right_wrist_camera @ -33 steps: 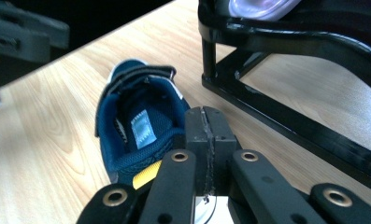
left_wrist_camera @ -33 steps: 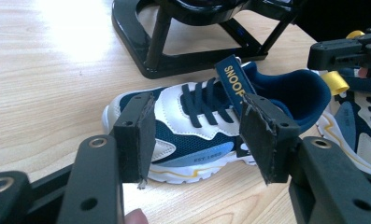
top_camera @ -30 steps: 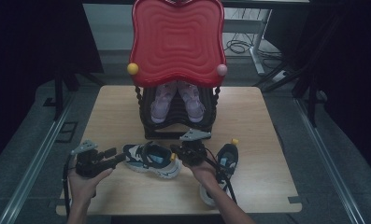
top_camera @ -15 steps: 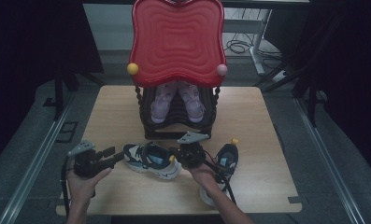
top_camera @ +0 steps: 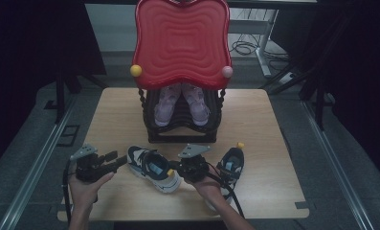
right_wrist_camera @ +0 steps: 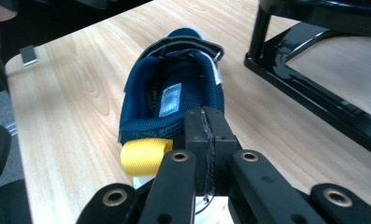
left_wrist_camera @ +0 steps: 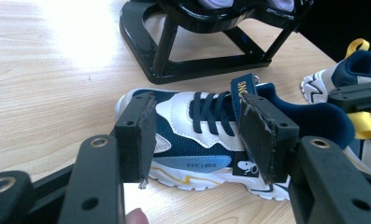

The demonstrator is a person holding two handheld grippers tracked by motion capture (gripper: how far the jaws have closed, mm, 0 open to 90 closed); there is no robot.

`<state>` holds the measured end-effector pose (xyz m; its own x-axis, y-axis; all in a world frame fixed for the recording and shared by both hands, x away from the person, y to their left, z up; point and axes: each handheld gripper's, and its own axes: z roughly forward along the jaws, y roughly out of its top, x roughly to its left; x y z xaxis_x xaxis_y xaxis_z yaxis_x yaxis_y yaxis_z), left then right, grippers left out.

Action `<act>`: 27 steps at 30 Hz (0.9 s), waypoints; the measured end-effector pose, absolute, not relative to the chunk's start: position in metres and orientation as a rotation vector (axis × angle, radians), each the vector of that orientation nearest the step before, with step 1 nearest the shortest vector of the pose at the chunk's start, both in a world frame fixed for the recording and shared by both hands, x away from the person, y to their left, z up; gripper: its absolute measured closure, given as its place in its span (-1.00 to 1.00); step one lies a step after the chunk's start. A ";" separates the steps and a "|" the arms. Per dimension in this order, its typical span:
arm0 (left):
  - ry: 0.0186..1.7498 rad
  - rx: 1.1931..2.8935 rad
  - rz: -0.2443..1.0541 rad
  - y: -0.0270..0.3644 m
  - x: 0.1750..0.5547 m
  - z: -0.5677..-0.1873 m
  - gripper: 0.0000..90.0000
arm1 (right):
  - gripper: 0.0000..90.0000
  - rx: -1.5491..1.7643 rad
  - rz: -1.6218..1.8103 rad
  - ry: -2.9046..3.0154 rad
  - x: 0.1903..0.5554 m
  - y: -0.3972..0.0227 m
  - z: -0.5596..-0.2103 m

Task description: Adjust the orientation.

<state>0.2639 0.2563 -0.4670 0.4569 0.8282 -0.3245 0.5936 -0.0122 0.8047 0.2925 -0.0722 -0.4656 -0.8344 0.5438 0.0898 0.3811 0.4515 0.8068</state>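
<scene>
Wooden table [top_camera: 273, 120] in a dark room, black shoe rack [top_camera: 183, 125] under a red tray at top centre.

The left gripper [top_camera: 112, 160], lower left of the high view, has its jaws apart, just beside the navy sneaker [top_camera: 154, 168] at bottom centre. The right gripper [top_camera: 174, 167] is pinched tight on that sneaker's heel edge, near the yellow loop [right_wrist_camera: 143, 156]. The second sneaker [top_camera: 229, 165] lies to the right.

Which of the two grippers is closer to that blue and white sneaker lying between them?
The right gripper: its shut jaws are at the heel collar of the sneaker, apparently pinching it. The left gripper stands open just off the shoe's toe end, apart from it.
</scene>
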 end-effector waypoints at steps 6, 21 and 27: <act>1.232 1.705 0.300 0.258 0.263 -0.466 0.03 | 0.99 0.792 1.352 2.533 0.286 -0.071 -0.467; 1.240 1.694 0.301 0.262 0.263 -0.468 0.02 | 0.99 0.704 1.454 2.628 0.266 -0.054 -0.471; 1.243 1.686 0.303 0.264 0.262 -0.467 0.02 | 0.99 0.681 1.506 2.656 0.260 -0.044 -0.475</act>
<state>0.2621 0.2639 -0.4675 0.4451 0.8329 -0.3290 0.5882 0.0051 0.8087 0.2600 -0.0441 -0.4754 -0.9050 0.3764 0.1981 0.3632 0.4416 0.8204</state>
